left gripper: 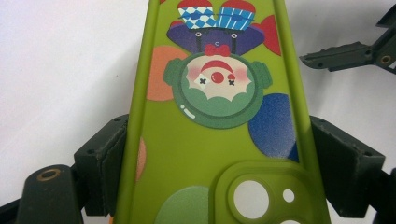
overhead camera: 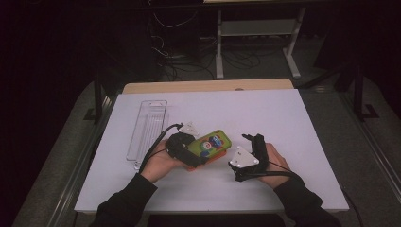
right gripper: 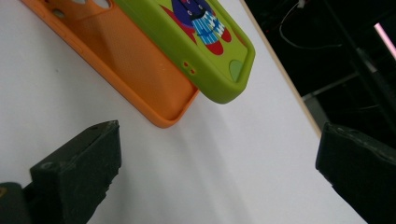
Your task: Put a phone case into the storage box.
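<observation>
A green phone case (left gripper: 215, 140) printed with a clown figure is clamped across its width by my left gripper (left gripper: 224, 158); both black pads (left gripper: 109, 163) press its long edges. From above, the green case (overhead camera: 213, 143) lies tilted over an orange phone case (overhead camera: 222, 158) that rests open side up on the white board. In the right gripper view the green case (right gripper: 196, 37) overhangs the orange case (right gripper: 135, 65). My right gripper (right gripper: 219, 168) stands open just right of both cases with nothing between its jaws; it appears from above as the right gripper (overhead camera: 253, 140).
A clear plastic tray (overhead camera: 147, 127) lies lengthwise at the left of the white board (overhead camera: 283, 118). The board's wooden far edge (overhead camera: 208, 86) borders a dark floor with cables and desk legs. The other hand's jaw tips (left gripper: 355, 53) reach in at the upper right of the left gripper view.
</observation>
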Motion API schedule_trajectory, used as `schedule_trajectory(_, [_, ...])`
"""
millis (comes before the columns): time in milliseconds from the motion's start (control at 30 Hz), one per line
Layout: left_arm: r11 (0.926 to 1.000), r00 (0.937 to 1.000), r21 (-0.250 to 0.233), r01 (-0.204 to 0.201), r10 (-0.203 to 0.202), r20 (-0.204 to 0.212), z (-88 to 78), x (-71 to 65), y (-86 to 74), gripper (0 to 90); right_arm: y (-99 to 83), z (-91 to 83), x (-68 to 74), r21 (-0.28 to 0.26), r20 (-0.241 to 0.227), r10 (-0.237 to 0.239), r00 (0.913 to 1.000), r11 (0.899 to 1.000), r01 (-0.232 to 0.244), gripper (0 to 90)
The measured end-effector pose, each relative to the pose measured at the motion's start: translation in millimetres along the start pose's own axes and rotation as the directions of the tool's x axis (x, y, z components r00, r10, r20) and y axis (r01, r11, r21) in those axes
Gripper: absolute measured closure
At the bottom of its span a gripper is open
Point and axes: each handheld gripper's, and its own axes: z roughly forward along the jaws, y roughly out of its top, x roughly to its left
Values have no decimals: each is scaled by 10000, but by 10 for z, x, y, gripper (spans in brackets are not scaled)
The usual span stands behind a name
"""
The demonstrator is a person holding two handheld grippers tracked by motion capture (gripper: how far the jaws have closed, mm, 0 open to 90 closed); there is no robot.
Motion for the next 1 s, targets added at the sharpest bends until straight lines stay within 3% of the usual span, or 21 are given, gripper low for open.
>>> schedule_trajectory(167, [10000,10000,-25,12,-12,5,8,-3,0,159,10,4,54,-7,513,-685,9963,9976,686,0])
schedule_trajectory(300, [9999,10000,122,20,-21,36,1,-6,0,159,9,12,77,18,882,-1369,9866,9905,1373,0])
schedule_trajectory(367, [9999,9999,53,120,-120,31,7,-16,-1,159,3,18,74,130,915,-1938,9768,9810,1934,0])
schedule_trajectory(467, [9998,10000,199,-69,69,33,0,-3,-1,159,7,26,98,216,1103,-2410,9642,9705,2401,0])
schedule_trajectory(567, [9998,10000,189,-70,69,30,3,0,-2,159,19,31,125,256,1387,-2735,9518,9618,2727,0])
schedule_trajectory(633, [9998,10000,182,-52,51,22,-1,1,-1,159,25,33,147,241,1518,-2777,9486,9605,2773,0])
schedule_trajectory(700, [9999,10000,160,-58,58,19,-1,2,-1,159,27,37,161,306,1594,-3023,9398,9530,3013,0])
schedule_trajectory(833, [9999,10000,112,71,-72,34,5,-6,0,159,37,45,188,413,1895,-3633,9122,9312,3622,0])
schedule_trajectory(900, [9999,10000,80,69,-69,21,4,-2,-1,159,45,49,202,462,2081,-3958,8944,9174,3953,0])
schedule_trajectory(967, [10000,10000,42,79,-79,25,0,-2,2,159,58,45,219,500,2064,-4262,8808,9036,4255,0])
schedule_trajectory(1000, [10000,10000,56,56,-56,33,-2,-1,5,159,67,43,223,436,2145,-4290,8775,9017,4302,0])
